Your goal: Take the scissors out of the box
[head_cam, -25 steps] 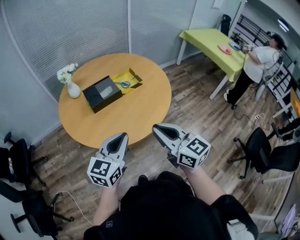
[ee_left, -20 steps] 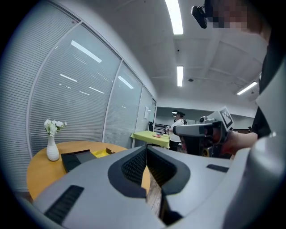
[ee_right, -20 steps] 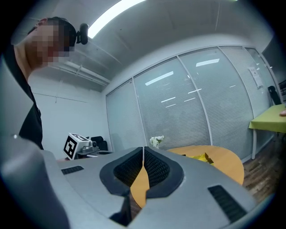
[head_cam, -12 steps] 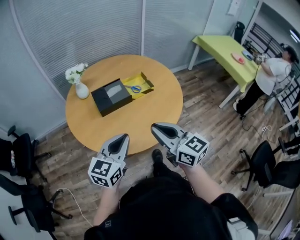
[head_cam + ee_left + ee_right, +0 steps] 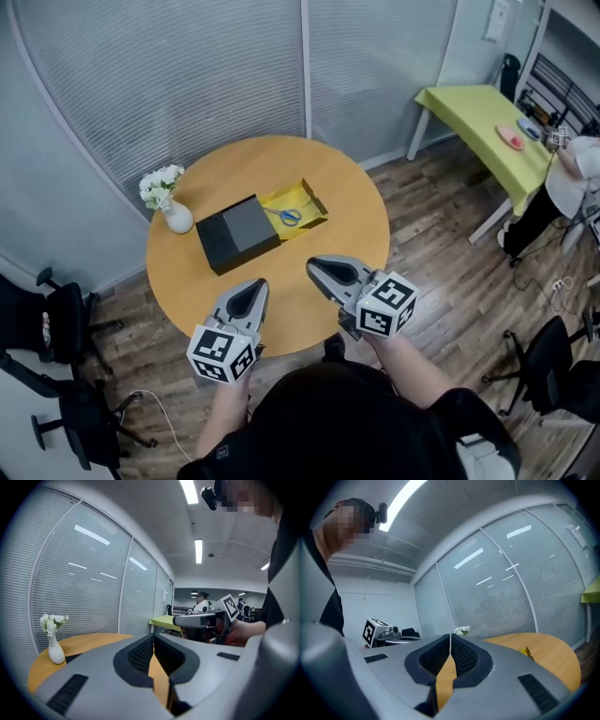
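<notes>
Well, the scissors [image 5: 289, 217], blue-handled, lie inside the open yellow box [image 5: 307, 198] near the middle of the round wooden table [image 5: 356, 220]. A black box [image 5: 237, 234] sits touching the yellow one on its left side, and a white vase of flowers [image 5: 172, 212] stands near the table's left edge, apart from both. The left gripper [image 5: 255, 284] and the right gripper [image 5: 312, 264] hover side by side above the near edge of the table, well apart from the scissors and pointing toward them. In each gripper view the 2 jaws are pressed together at the tips with nothing between them. Off to the upper right stands a green table [image 5: 473, 117], with a person [image 5: 574, 173] at the picture's right edge, and dark office chairs [image 5: 56, 323] stand on the wooden floor.
</notes>
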